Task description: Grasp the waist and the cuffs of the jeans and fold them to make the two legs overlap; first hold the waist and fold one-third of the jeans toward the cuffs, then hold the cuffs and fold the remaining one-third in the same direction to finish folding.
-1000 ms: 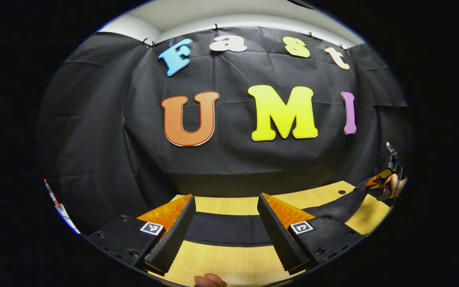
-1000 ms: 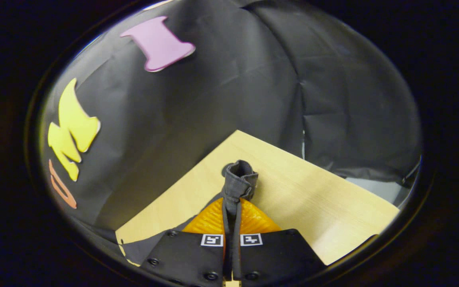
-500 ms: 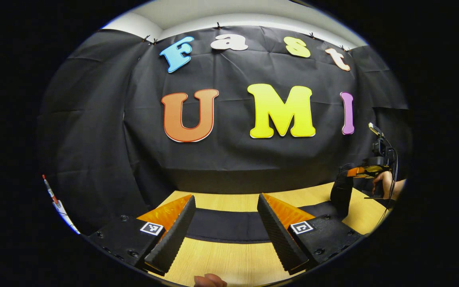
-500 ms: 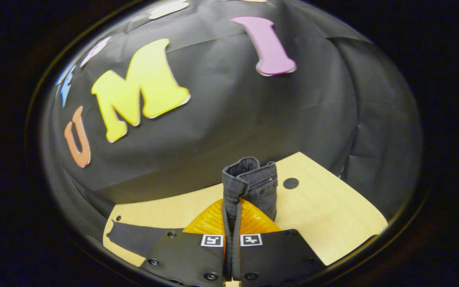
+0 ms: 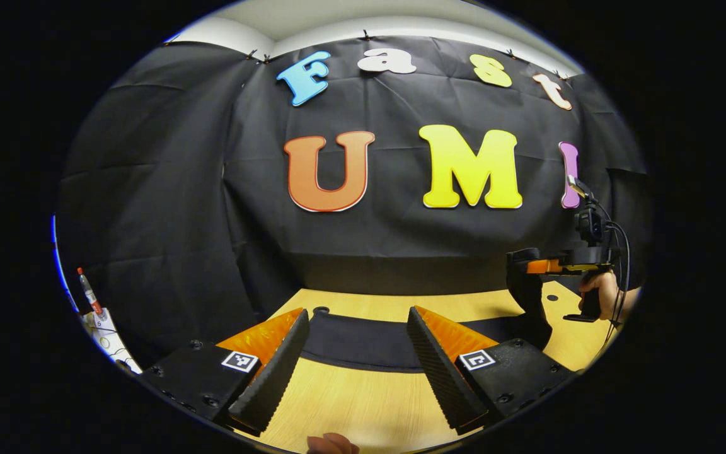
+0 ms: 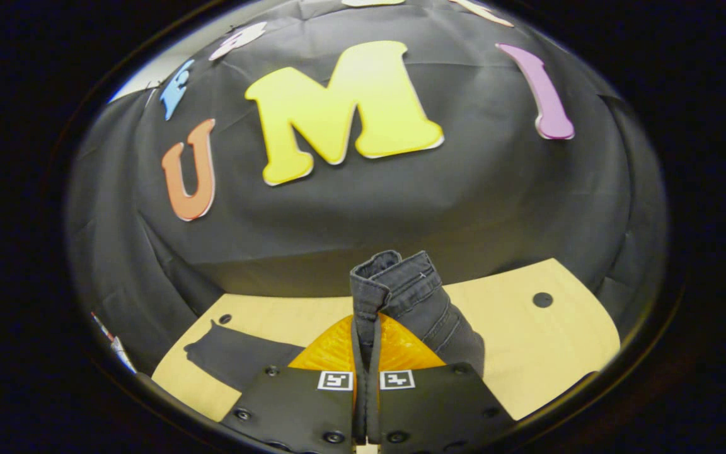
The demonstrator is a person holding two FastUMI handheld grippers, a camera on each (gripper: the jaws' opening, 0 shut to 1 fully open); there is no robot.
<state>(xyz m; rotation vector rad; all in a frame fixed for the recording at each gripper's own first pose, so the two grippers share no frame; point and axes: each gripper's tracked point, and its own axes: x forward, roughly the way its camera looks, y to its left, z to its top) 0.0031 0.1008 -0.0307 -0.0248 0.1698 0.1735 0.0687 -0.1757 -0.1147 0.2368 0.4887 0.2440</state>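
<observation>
Above the surface point(image 6: 527, 353), at its right end, I have my right tool point(image 6: 365, 328) clamped hard on the waist point(image 6: 394, 284) of the jeans point(image 5: 363, 340); both fingers press on the denim and a bunched fold of waistband stands up beyond the tips. From that pinch the cloth drops to the surface and the legs lie flat along it, running toward the left end, where I judge the cuffs to be, though I cannot make them out clearly. In the left gripper view the right tool shows above the surface's right end with a hand point(image 5: 602, 293) around its handle and dark cloth hanging from it. My left tool point(image 5: 357, 366) is wide open, fingers spread with nothing between them, poised low over the near edge of the surface with the flat legs just beyond its tips.

I judge this to be the waist fold toward the cuffs. The risks as I see them: only one corner of the waistband is held, so the far side may sag and the fold land crooked. The hanging denim is heavy and stiff, and a quick swing could drag the flat legs along the surface, spoiling their overlap. With my left tool not pinning anything, nothing resists that drag.
</observation>
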